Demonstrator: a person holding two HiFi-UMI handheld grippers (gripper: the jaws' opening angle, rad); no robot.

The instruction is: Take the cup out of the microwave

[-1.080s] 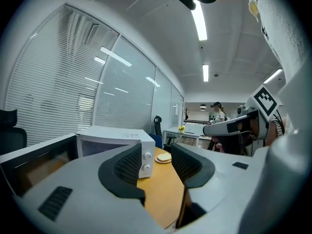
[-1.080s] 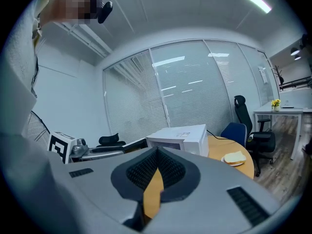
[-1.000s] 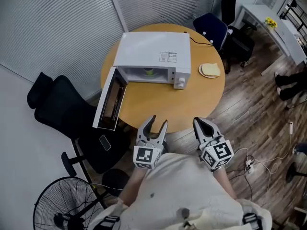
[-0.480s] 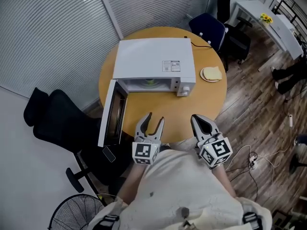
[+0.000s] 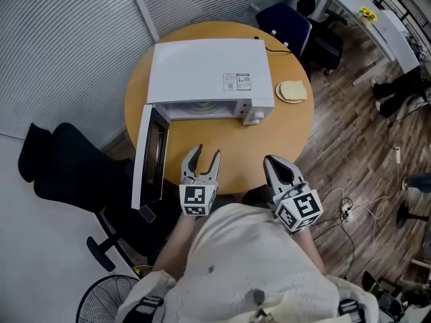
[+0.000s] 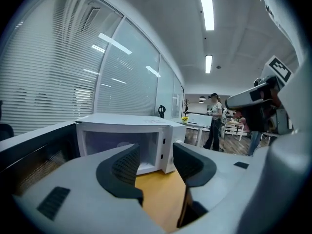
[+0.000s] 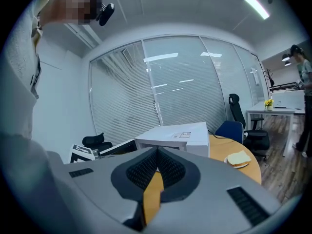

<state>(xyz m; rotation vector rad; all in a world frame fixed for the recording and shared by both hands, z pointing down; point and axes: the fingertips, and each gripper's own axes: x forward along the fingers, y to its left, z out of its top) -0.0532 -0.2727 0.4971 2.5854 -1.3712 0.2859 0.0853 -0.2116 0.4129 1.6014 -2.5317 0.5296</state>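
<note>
A white microwave (image 5: 202,69) stands on the round wooden table (image 5: 236,150), its door (image 5: 151,157) swung open to the left. From above only a sliver of the cavity shows, with a greenish tint, and I cannot make out the cup clearly. In the left gripper view the microwave (image 6: 122,123) faces me, its inside partly hidden behind one jaw. My left gripper (image 5: 206,151) (image 6: 156,155) hangs over the table's near edge in front of the door, jaws opening, nothing between them. My right gripper (image 5: 271,161) (image 7: 157,155) is shut and empty at the table's near right edge.
A plate with bread (image 5: 293,91) lies right of the microwave. A black office chair (image 5: 67,173) stands under the open door, a blue chair (image 5: 283,19) behind the table, and a fan (image 5: 101,301) at the lower left. A person (image 6: 214,121) stands far back.
Both grippers have come forward to the table, and the left one now reaches over its near edge. The left jaws stand a little wider apart.
</note>
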